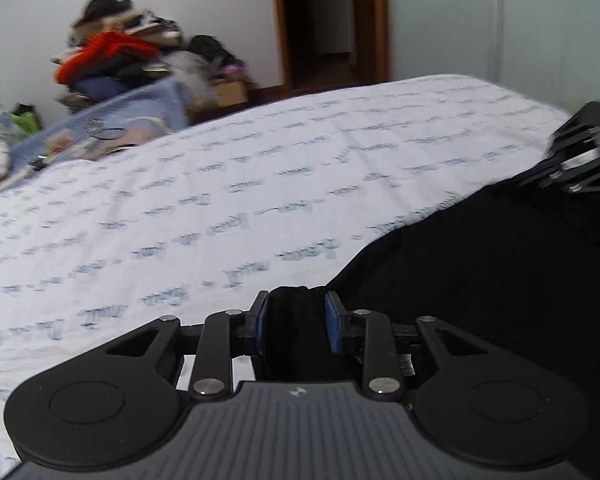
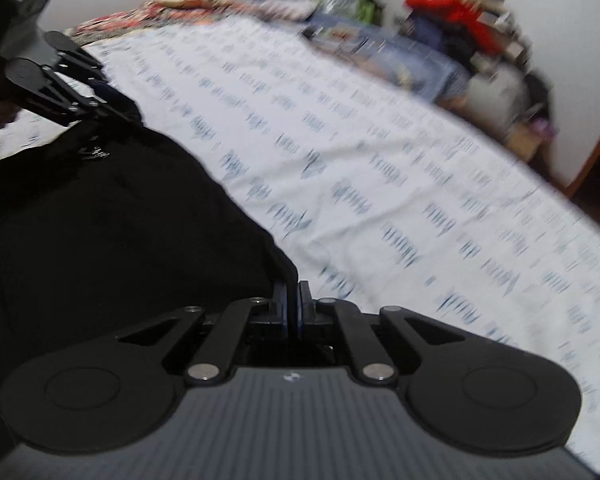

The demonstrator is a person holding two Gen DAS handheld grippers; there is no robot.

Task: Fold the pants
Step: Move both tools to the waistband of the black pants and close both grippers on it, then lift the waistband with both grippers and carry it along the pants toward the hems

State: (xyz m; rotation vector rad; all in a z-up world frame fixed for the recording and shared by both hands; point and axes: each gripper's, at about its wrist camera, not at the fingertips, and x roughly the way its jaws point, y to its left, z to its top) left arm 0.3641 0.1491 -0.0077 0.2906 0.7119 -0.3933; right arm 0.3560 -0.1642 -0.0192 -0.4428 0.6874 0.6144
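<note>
The black pants (image 1: 480, 264) hang between the two grippers above a bed with a white printed sheet (image 1: 220, 208). My left gripper (image 1: 294, 320) is shut on a thick bunch of the pants' edge between its blue pads. My right gripper (image 2: 294, 304) is shut on a thin edge of the pants (image 2: 100, 216). The right gripper also shows at the right edge of the left wrist view (image 1: 580, 160), holding the far corner of the cloth. The left gripper shows at the upper left of the right wrist view (image 2: 96, 108), gripping the cloth.
The sheet (image 2: 380, 160) covers most of the bed. A pile of clothes with a red garment (image 1: 108, 52) sits beyond the bed's far side, beside a blue blanket (image 1: 140, 108). A wooden door frame (image 1: 376, 20) stands behind. A patterned cover (image 2: 160, 12) lies at the bed's far end.
</note>
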